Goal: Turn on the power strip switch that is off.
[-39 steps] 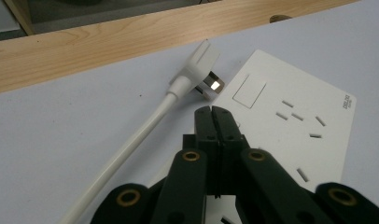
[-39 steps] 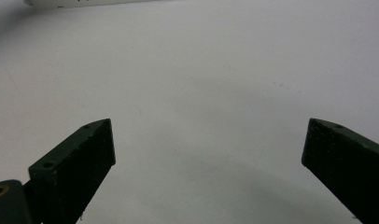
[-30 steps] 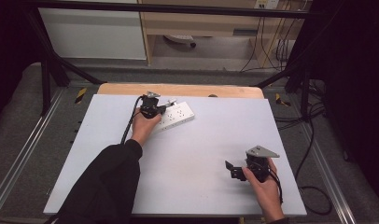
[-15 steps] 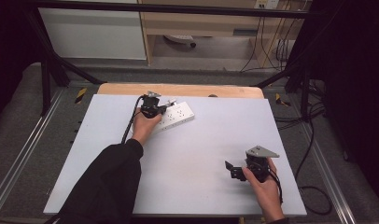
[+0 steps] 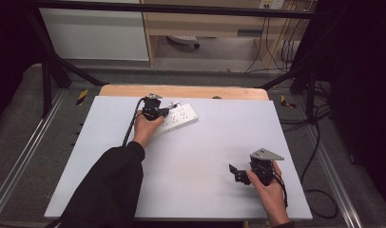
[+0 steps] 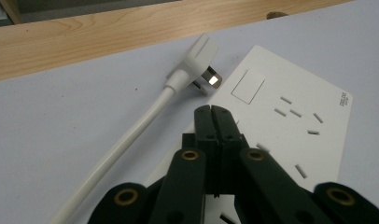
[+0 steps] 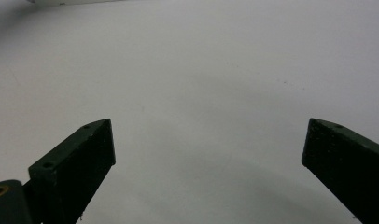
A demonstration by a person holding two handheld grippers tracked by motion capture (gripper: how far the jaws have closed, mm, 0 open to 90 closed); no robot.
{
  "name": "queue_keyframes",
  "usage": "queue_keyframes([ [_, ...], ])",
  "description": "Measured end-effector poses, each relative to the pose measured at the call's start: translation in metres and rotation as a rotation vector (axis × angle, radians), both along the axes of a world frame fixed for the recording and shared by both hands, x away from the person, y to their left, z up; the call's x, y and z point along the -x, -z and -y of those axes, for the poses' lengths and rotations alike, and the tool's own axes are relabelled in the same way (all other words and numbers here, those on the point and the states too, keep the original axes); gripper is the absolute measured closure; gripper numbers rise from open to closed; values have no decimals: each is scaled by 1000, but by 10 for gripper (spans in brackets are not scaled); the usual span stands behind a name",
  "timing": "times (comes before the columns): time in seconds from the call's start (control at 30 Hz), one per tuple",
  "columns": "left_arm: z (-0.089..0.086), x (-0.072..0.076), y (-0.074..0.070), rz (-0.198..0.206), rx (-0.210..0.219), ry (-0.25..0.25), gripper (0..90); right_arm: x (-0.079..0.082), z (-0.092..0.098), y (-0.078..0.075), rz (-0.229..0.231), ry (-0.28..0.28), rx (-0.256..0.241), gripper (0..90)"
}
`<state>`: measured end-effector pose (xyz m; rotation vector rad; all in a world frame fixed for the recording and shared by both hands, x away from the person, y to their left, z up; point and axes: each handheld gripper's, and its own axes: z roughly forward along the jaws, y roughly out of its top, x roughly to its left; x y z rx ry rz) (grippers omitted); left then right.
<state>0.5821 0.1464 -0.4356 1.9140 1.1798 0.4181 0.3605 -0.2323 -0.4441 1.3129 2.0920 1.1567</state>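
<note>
Heads up: your left gripper point(image 6: 214, 122), jaws pressed together on nothing over the power strip point(image 6: 290, 126), could shove it into the loose plug point(image 6: 200, 65) at its 11 o'clock, while your right gripper point(image 7: 208, 154) sits wide open, empty.

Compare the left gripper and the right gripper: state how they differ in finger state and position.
The left gripper has its black fingers pressed together with nothing between them; the right gripper has its fingers spread wide apart. The left gripper is over the white rectangular plastic power strip near the white plug; the right gripper is over bare white table. Both are hand-held and black.
</note>
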Motion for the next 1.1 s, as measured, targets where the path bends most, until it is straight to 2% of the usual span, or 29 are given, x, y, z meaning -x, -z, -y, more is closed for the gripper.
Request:
queue_keyframes([
  [0.23,-1,1,0,-15,15,-10,900,0,0,0,0,0,-1,32],
  [0.63,-5,7,-4,-6,53,-16,900,0,0,-1,2,-1,-3,32],
  [0.87,-2,11,-11,9,48,-22,729,0,-1,-1,1,-4,-4,32],
  [1.1,-3,13,-14,11,55,-39,618,0,-1,-2,3,-5,-6,32],
])
